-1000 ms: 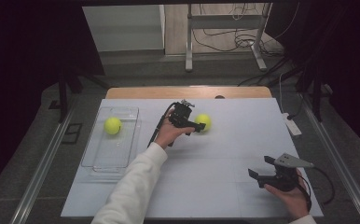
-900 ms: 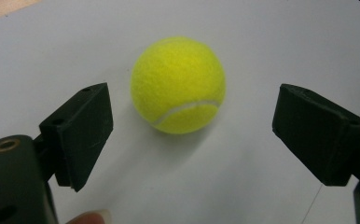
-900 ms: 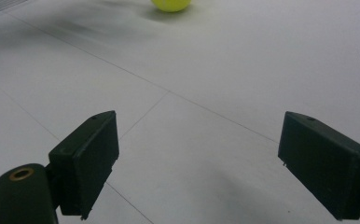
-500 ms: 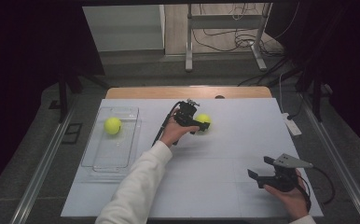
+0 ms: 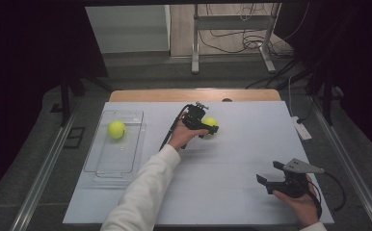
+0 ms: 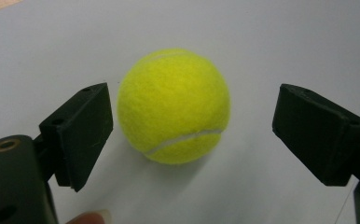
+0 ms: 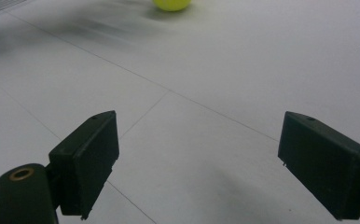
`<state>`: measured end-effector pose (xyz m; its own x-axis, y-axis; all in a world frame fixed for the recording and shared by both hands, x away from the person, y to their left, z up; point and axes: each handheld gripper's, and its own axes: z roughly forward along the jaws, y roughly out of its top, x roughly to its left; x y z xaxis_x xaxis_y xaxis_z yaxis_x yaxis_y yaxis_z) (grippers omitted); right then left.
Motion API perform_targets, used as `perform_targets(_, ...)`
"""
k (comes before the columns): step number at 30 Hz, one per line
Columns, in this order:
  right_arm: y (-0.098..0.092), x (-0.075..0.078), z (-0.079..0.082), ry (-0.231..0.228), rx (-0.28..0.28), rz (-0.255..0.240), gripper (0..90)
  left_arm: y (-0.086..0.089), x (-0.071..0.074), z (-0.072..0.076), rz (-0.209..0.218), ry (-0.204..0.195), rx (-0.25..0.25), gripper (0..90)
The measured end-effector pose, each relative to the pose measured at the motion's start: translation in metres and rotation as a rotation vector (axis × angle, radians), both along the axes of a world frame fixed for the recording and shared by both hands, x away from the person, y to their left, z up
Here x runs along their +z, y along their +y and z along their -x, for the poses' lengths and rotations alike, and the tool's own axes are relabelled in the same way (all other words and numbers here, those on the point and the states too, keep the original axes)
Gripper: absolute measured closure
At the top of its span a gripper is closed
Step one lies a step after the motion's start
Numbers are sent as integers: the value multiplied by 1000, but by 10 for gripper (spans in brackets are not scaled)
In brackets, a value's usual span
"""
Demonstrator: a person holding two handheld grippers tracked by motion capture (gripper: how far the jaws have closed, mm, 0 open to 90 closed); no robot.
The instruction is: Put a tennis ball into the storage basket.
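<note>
On the white bench (image 5: 222,192) a yellow tennis ball (image 5: 210,122) lies toward the far middle, and the left gripper (image 5: 212,129) is reaching over it from the near side, held in the person's left hand (image 5: 183,137) at the end of a white sleeve (image 5: 143,192). In the left gripper view the ball (image 6: 174,106) sits on the bench surface between the two black jaws: the jaw on the left of that view is just beside the ball with a thin sliver of white showing between them, and the jaw on the right stands clearly apart from it, so the jaws are spread and nothing is clamped. A fingertip (image 6: 88,218) shows at the bottom edge of that view. A second tennis ball (image 5: 116,129) rests inside a clear plastic tray (image 5: 126,166) on the left part of the bench, well apart from the first ball. The right gripper (image 5: 269,178) is held in the right hand (image 5: 303,204) low over the near right corner of the bench, its jaws spread wide with only bare bench between them in the right gripper view, where the ball (image 7: 172,4) by the left gripper shows far off at the top edge. A black cable (image 5: 170,131) trails from the left gripper back along the forearm.
</note>
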<state>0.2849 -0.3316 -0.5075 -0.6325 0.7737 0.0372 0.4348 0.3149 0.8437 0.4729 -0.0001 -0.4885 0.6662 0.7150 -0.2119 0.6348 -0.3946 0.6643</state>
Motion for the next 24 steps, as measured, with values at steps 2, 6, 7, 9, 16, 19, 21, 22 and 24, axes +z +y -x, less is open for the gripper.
perform_targets(2, 0, 0, 0, 0, 0, 0, 126, -2, -2, -1, 1, 2, 0, 132)
perform_targets(6, 0, 0, 0, 1, -1, -2, 126, -3, -3, -3, -1, 8, 1, 132)
perform_targets(7, 0, 0, 0, 1, -1, -1, 126, -4, -4, -4, -3, 7, 3, 132)
perform_targets(9, 0, 0, 0, 2, -1, -2, 126, -5, -5, -6, -3, 11, 4, 132)
perform_targets(16, -1, 0, 0, 2, -2, 0, 126, -5, -9, -11, -2, 16, 22, 135)
perform_targets(19, -1, 0, 0, 3, -2, -1, 126, -5, -10, -12, 1, 21, 25, 135)
perform_targets(21, -2, -1, 0, 5, -4, -2, 126, -7, -12, -13, -3, 21, 26, 136)
perform_targets(22, -2, -1, 0, 5, -4, -1, 126, -8, -12, -13, -8, 20, 27, 136)
perform_targets(24, -1, -1, 0, 7, -3, 4, 126, -8, -13, -14, -5, 20, 28, 137)
